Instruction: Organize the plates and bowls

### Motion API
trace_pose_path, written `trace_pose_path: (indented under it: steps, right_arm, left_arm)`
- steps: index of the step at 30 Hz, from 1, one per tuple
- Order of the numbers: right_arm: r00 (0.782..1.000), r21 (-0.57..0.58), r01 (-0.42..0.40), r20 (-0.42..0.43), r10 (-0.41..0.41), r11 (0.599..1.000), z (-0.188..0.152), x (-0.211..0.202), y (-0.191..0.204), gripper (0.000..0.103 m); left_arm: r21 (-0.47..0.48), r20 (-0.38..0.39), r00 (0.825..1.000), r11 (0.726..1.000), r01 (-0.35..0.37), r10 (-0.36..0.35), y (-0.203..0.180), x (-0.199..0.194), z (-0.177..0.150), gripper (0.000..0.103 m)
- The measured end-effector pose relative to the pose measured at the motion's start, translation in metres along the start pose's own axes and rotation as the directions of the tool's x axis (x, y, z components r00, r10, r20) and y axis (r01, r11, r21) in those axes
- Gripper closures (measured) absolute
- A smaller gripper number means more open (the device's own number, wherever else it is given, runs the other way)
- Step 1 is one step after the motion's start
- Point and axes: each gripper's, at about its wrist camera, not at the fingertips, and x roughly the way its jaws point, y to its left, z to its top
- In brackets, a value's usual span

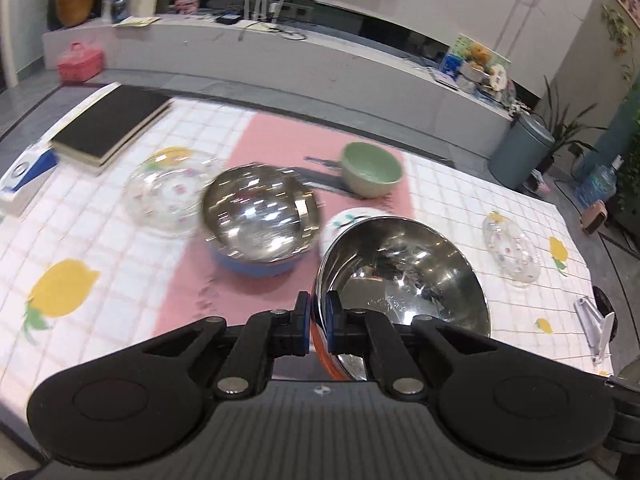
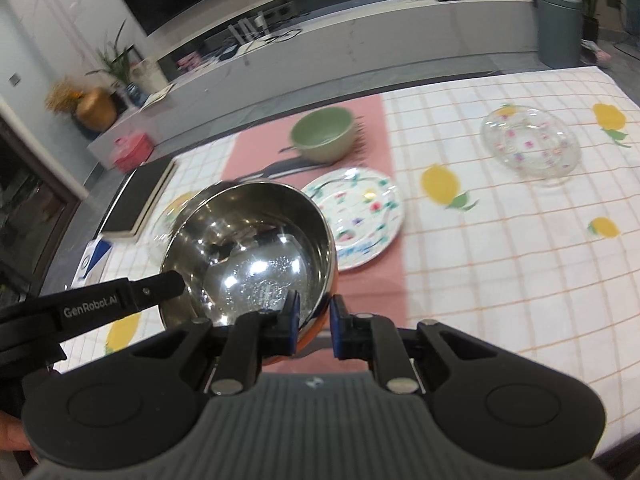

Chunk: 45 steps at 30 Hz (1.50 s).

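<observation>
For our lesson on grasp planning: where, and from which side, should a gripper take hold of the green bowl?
Pinch its rim from above, one finger inside the wall and one outside. The green bowl stands upright on the pink runner with its mouth open and nothing inside, so the rim is free.

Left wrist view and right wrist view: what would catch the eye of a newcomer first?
A shiny steel bowl with an orange outside fills both views; the left tongs grip its rim and the right tongs straddle it. Beyond it, a floral plate and a green bowl sit on the pink runner.
</observation>
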Motion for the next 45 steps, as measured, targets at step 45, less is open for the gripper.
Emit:
trace_pose_path:
  steps: [45]
  right_arm:
    - [0.980, -0.099, -0.024, -0.199, 0.004, 0.995, -0.056, 0.055, 0.038, 0.064]
  left_arm:
    - [-0.032, -0.091, 0.988, 0.991, -0.130, 0.127, 0.062, 0.016, -0.048, 0.074]
